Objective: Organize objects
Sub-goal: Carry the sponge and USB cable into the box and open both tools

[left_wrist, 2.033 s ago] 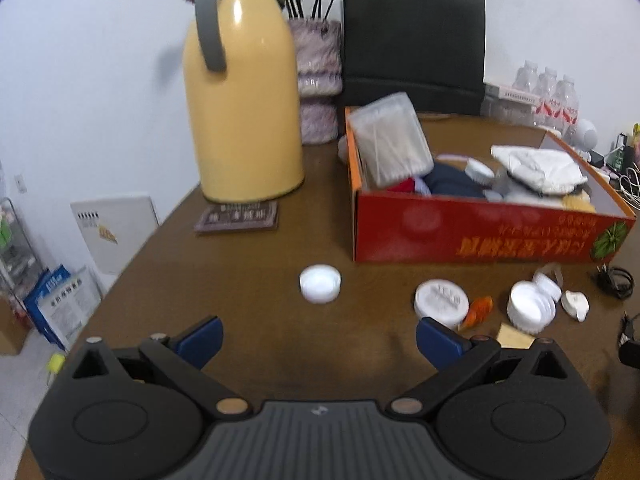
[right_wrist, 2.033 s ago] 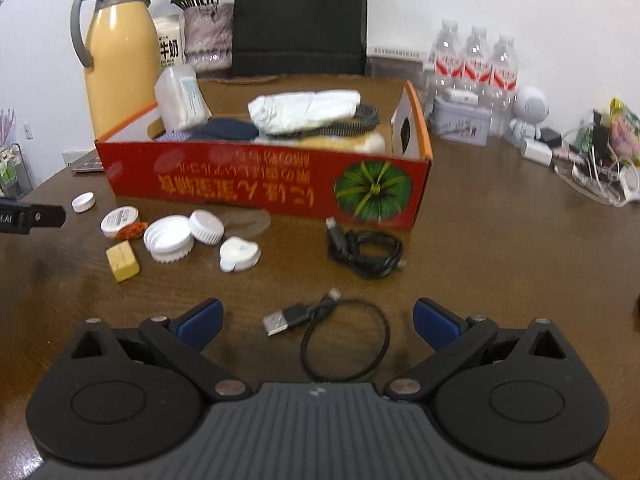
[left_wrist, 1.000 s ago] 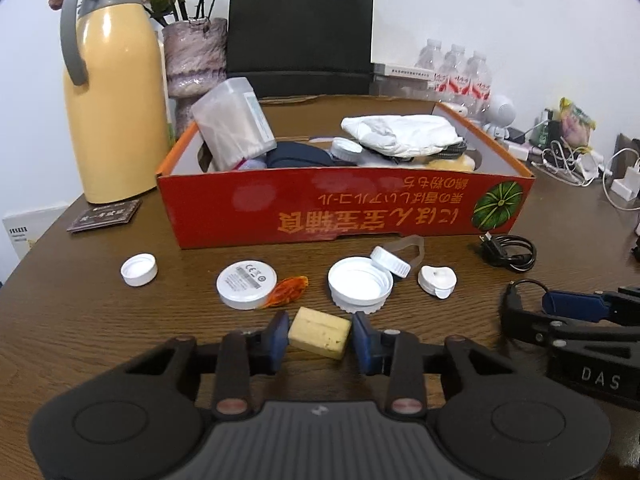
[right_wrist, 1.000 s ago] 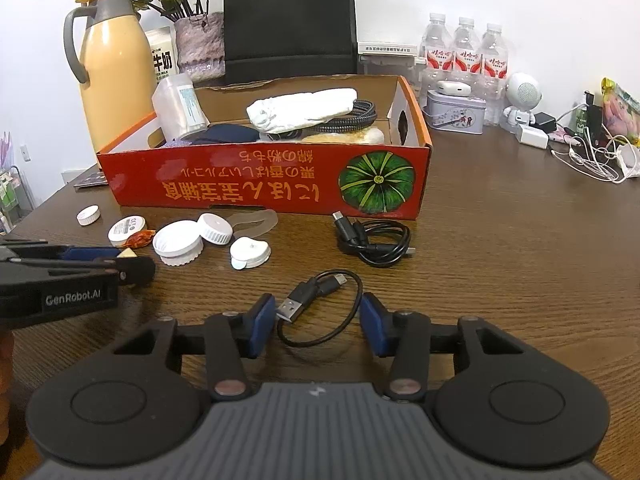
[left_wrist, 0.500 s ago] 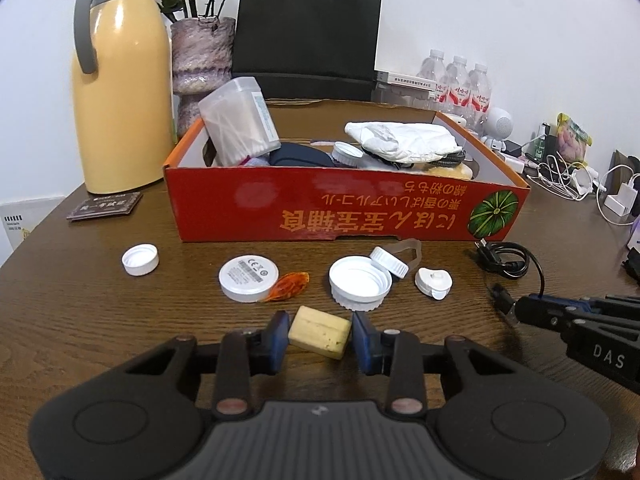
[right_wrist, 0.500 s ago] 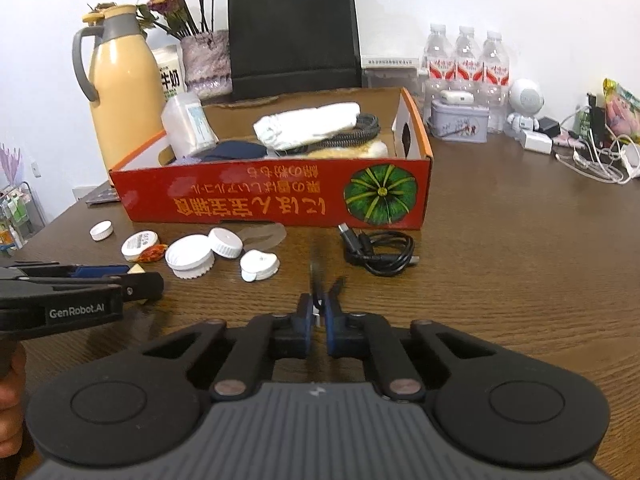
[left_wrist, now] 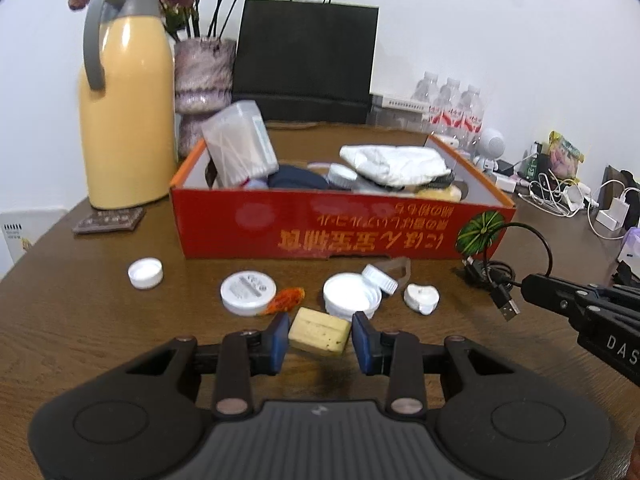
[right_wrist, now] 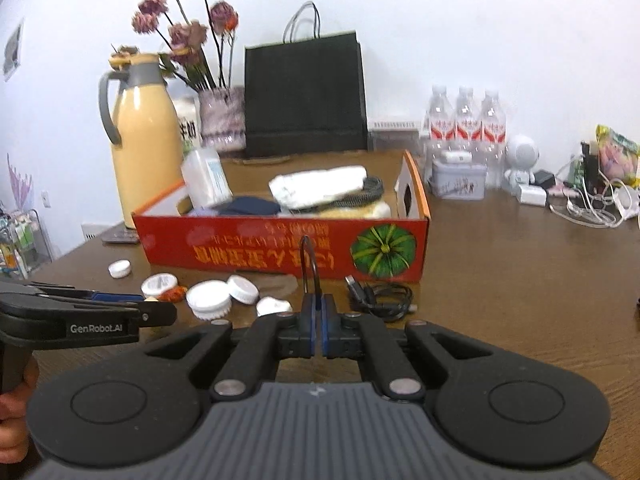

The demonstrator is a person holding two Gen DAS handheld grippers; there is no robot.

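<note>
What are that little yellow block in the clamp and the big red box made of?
The pale yellow block looks like sponge or foam: matte, with small pits on its face, though soap is possible. The red open-topped box looks like printed cardboard: thin folded walls, a plain pale inside and a slight sheen on the print.

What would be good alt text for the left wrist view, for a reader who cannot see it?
The left gripper holds a yellow block between its jaws just above a brown table. White caps lie ahead of it before a red cardboard box full of items. At right, the right gripper holds a black USB cable.
</note>
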